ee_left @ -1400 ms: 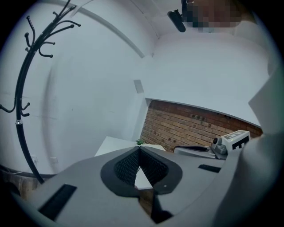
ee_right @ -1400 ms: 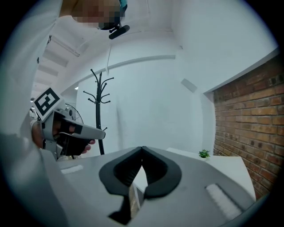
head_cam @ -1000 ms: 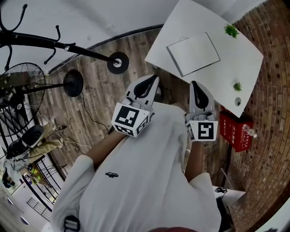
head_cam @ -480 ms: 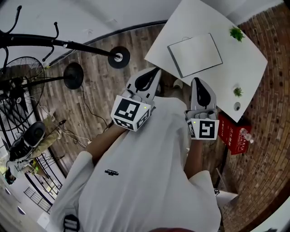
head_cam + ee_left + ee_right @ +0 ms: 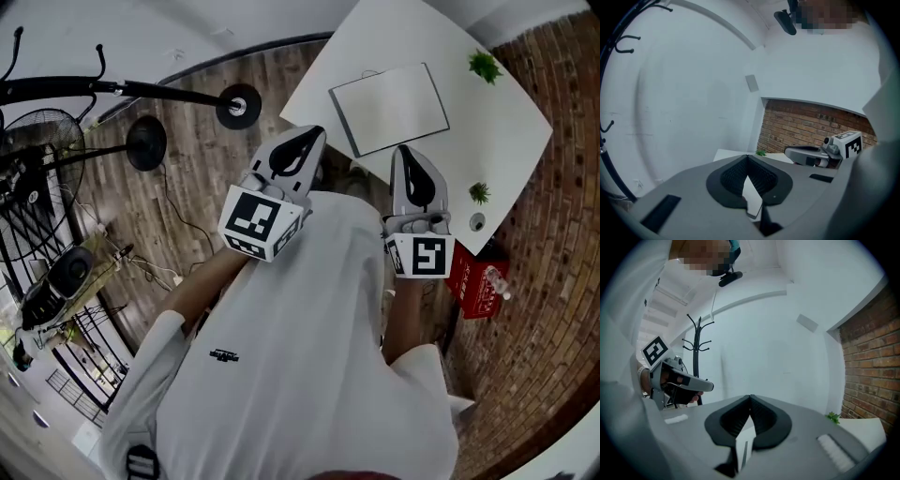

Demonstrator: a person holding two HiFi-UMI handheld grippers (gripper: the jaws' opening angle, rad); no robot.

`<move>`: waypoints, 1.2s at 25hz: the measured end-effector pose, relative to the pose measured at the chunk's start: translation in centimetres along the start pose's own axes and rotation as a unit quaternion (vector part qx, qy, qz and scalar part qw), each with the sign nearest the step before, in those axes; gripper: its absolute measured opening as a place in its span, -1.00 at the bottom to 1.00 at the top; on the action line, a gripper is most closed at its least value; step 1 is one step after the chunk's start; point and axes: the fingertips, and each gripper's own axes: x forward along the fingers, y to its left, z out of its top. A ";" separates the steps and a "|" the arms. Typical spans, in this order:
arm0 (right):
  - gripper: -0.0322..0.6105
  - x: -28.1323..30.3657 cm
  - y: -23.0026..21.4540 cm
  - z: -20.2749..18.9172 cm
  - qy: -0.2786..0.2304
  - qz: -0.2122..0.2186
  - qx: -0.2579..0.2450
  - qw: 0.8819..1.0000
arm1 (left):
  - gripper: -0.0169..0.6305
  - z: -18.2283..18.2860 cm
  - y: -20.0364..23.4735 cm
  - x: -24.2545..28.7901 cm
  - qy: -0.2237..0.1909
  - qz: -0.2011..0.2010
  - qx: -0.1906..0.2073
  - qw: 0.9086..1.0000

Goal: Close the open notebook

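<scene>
The notebook [image 5: 389, 108] lies flat on the white table [image 5: 492, 127], showing one white face with a grey edge. Both grippers are held in front of the person's chest, pointing at the table, and neither touches the notebook. My left gripper [image 5: 305, 142] hovers over the floor just short of the table's near corner; its jaws meet with nothing between them [image 5: 748, 161]. My right gripper [image 5: 410, 155] reaches over the table's near edge, below the notebook, also shut and empty [image 5: 750, 401]. Each gripper shows in the other's view: the right one [image 5: 806, 154], the left one [image 5: 689, 385].
Two small green plants [image 5: 484, 66] [image 5: 480, 193] and a small white round thing [image 5: 477, 222] stand along the table's right side. A red box [image 5: 476, 277] sits on the floor by the brick wall. A coat stand [image 5: 236, 105] and a fan [image 5: 145, 155] stand left on the wooden floor.
Both grippers have moved forward toward the table together with the person. The right one now overlaps the table's near edge. Their jaws have stayed shut.
</scene>
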 end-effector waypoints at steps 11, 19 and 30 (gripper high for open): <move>-0.86 1.3 -1.5 -3.2 0.046 0.058 -0.002 0.997 | -0.93 -2.3 0.1 2.7 0.040 0.031 -0.004 0.999; -0.85 3.3 -0.3 -6.2 0.070 0.115 -0.013 0.991 | -0.93 -4.8 -0.3 4.0 0.062 0.038 -0.013 0.997; -0.68 4.9 0.8 -10.0 0.117 0.173 -0.023 0.978 | -0.93 -9.7 0.7 5.1 0.108 0.072 -0.062 0.990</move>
